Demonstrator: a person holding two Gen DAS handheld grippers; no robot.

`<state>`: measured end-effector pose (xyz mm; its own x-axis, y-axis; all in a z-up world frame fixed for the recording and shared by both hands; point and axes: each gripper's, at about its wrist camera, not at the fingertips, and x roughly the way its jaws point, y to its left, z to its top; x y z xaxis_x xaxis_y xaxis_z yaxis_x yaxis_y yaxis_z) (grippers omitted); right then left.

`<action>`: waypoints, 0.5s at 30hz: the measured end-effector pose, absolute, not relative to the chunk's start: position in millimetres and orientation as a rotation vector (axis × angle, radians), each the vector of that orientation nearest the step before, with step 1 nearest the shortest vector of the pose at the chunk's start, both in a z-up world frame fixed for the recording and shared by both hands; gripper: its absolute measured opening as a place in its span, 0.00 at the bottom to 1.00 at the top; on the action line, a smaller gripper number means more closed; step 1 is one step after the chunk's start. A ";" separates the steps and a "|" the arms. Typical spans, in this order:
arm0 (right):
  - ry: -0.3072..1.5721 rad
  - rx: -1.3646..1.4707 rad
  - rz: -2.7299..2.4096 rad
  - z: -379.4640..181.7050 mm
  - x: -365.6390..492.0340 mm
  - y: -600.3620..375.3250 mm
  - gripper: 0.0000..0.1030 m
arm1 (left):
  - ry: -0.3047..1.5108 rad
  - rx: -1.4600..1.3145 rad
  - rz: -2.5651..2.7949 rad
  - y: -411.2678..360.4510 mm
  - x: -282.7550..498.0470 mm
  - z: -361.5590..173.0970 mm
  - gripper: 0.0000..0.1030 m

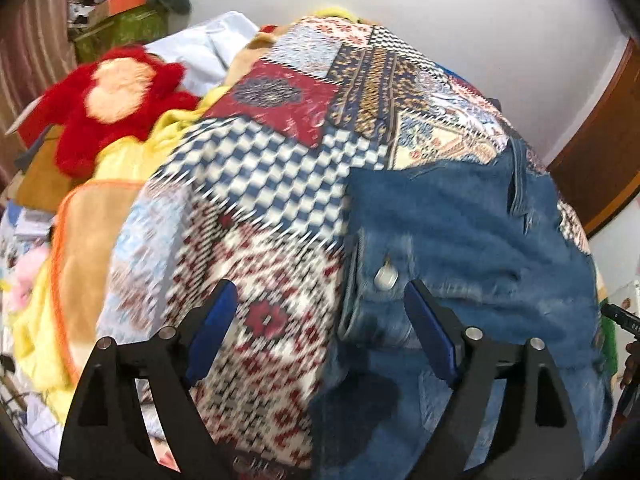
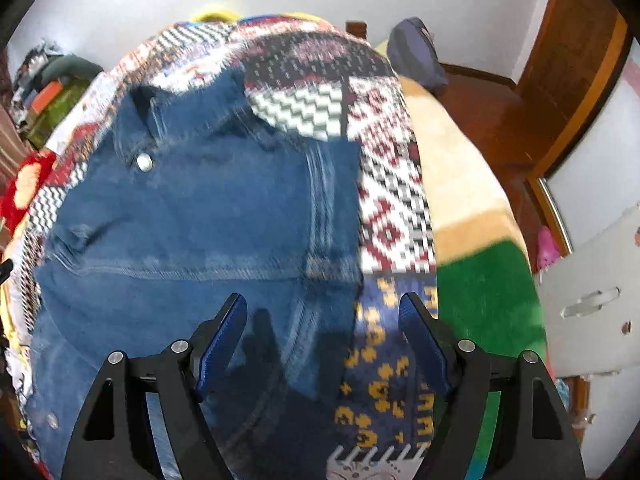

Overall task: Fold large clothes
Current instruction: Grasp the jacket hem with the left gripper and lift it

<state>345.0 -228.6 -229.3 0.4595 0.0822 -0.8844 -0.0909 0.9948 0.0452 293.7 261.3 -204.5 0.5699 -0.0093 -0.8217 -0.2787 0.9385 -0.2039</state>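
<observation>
One pair of blue denim jeans (image 2: 192,216) lies spread on a patchwork-print bedcover (image 1: 260,184), waistband toward the far wall, one metal button (image 2: 144,162) at the waist. The left gripper (image 1: 320,300) stands with its two blue-padded fingers (image 1: 216,320) spread wide above the waistband edge where denim meets the cover; nothing is between the pads and they touch nothing, as far as the motion blur allows a judgment. The right gripper (image 2: 322,314) likewise has its two fingers (image 2: 222,340) held wide apart, empty, over the side seam of the jeans and the adjoining navy-and-yellow patch of the cover. Left wrist view only: one red plush toy (image 1: 116,100) with a pale face, lying left of the cover beside a yellow cloth (image 1: 120,156), one orange-edged tan blanket (image 1: 84,232), and a white sheet (image 1: 200,52) behind. Right wrist view only: one blanket with cream, tan and green bands (image 2: 472,240) just right of the cover, a dark reddish floor (image 2: 488,120), one wooden door frame (image 2: 576,64), and one grey-blue bag (image 2: 416,52) near the wall. Both views: a green box with an orange item on top (image 1: 128,16) in the far left corner.
</observation>
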 end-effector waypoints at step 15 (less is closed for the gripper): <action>1.127 0.233 0.182 -260.0 433.6 -254.0 0.68 | 1.147 -0.535 0.035 274.4 411.8 -280.9 0.80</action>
<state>433.6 -254.0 -260.0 0.4188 0.2605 -0.8699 -0.0260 0.9610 0.2753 411.8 274.4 -280.9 0.4246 -0.2419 -0.8725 -0.2946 0.8743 -0.3858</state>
